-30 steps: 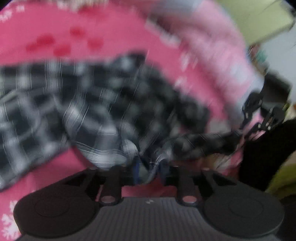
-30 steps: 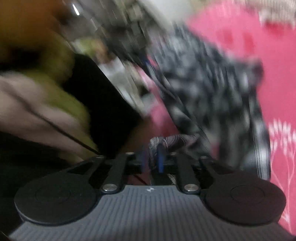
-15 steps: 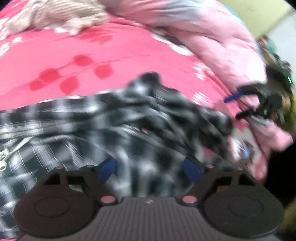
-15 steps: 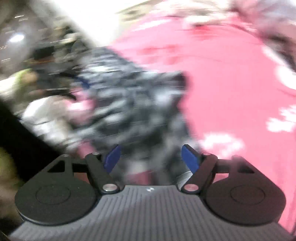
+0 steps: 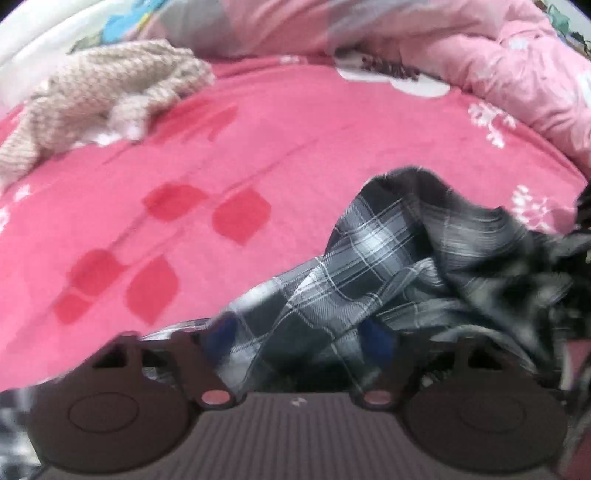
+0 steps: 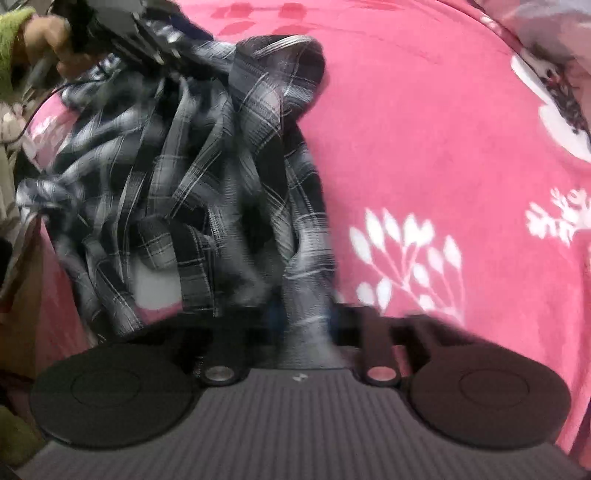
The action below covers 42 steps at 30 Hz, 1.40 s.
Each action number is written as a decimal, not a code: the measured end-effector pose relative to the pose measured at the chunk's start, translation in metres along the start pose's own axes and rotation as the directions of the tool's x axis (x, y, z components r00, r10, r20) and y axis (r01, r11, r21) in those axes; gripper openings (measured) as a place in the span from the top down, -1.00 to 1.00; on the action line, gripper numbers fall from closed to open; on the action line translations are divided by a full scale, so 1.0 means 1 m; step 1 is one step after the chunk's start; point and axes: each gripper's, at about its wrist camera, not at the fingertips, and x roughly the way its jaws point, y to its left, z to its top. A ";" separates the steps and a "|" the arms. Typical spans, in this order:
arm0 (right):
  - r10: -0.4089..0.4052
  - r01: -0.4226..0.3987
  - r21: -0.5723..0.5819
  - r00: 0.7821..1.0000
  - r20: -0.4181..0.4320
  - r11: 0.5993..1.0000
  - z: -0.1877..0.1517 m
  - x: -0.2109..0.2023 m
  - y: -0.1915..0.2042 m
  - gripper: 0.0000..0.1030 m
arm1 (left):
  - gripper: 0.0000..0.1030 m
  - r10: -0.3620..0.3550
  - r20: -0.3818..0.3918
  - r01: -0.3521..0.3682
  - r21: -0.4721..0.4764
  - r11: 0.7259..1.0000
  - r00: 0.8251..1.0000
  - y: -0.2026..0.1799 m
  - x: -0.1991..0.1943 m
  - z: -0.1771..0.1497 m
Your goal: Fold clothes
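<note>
A black, grey and white plaid shirt [image 5: 369,266] lies crumpled on the pink bedspread [image 5: 258,147]. My left gripper [image 5: 299,336] is open, its blue fingertips spread wide with a fold of the shirt lying between them. In the right wrist view the same shirt [image 6: 207,177] is bunched in ridges. My right gripper [image 6: 303,317] is closed in on a strip of that cloth, though motion blur smears the fingers. The left gripper [image 6: 147,33] and the hand holding it show at the upper left of that view, at the shirt's far end.
A beige knitted garment [image 5: 99,92] lies heaped at the back left of the bed. A light pink quilt [image 5: 517,81] is piled along the back right. The bedspread [image 6: 443,147] to the right of the shirt is bare, with white leaf prints.
One second ago both grippers were shut on the shirt; half a second ago both had opened. Now the right one has closed on a fold again, while the left stays open over the cloth.
</note>
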 end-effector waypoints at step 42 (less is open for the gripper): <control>-0.658 0.675 -0.243 0.736 0.159 0.696 0.145 0.047 -0.152 0.16 | -0.27 0.290 0.124 -0.219 -0.405 0.888 0.949 0.115 0.081 0.144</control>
